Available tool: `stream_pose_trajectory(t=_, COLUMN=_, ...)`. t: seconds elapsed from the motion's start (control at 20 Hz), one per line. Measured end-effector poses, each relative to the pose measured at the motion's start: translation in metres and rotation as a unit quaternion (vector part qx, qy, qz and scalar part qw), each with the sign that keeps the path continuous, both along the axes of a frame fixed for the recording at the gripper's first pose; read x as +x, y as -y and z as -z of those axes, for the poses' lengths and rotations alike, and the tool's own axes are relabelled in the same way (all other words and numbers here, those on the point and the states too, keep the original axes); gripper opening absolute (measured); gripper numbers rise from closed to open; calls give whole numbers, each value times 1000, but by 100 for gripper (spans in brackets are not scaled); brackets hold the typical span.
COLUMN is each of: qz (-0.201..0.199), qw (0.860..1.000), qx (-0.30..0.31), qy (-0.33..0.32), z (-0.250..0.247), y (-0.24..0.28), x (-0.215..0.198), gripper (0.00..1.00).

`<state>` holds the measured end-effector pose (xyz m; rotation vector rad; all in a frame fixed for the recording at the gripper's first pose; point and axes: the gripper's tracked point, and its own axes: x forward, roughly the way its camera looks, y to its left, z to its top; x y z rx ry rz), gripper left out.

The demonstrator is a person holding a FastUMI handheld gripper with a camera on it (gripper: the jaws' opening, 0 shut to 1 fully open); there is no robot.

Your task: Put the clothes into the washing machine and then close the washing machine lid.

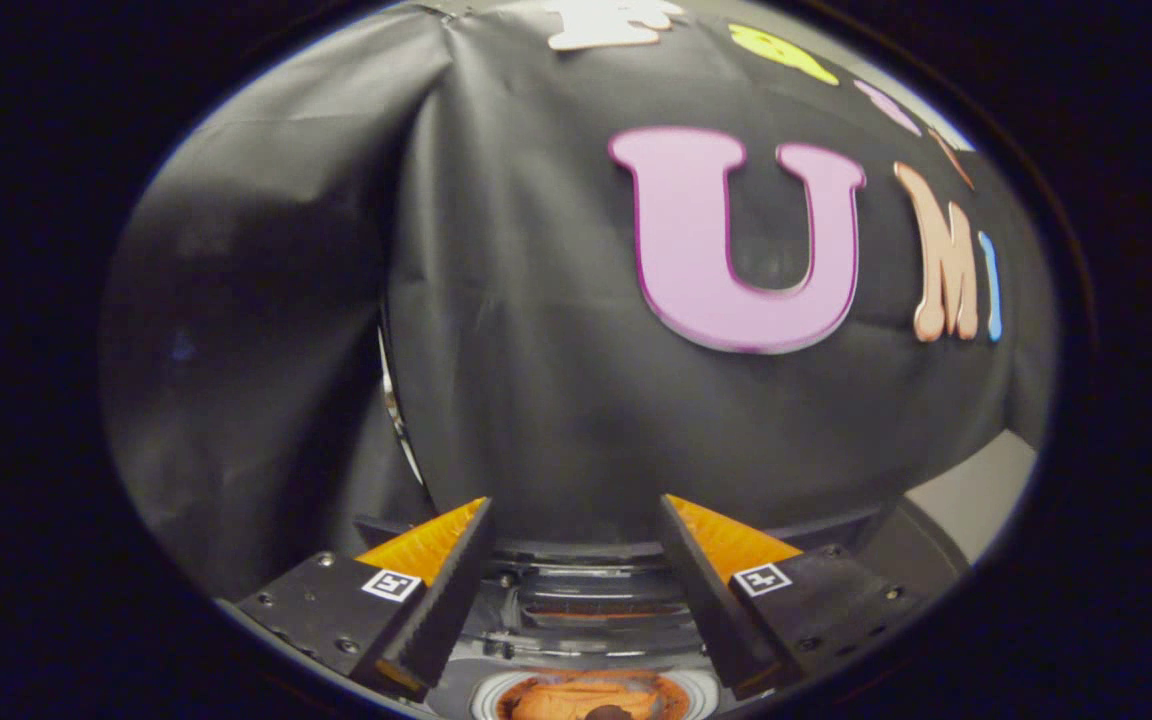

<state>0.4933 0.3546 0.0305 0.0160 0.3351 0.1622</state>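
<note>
Clothes (586,700) below tongs (576,520), fingers apart

Faces a wall of matte black cloth (536,330), creased and folded. Meets a second, dimmer black cloth panel (246,350) along a vertical fold at a corner. Catches soft light, brighter across the middle. Gives way to a pale grey flat surface (976,500) low beside the cloth.
</note>
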Motion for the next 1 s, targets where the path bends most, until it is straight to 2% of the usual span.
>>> stream_pose_trajectory(t=0.1, qz=22, qw=1000, qx=-10, qy=-15, z=11, y=10, x=11, gripper=97)
stream_pose_trajectory(t=0.45, qz=16, qw=1000, qx=-9, qy=-7, z=16, y=6, x=33, gripper=99)
stream_pose_trajectory(t=0.65, qz=8, qw=1000, qx=-10, qy=-22, z=16, y=10, x=16, gripper=99)
stream_pose_trajectory(t=1.0, qz=3, qw=1000, qx=-9, qy=-3, z=11, y=12, x=-8, gripper=99)
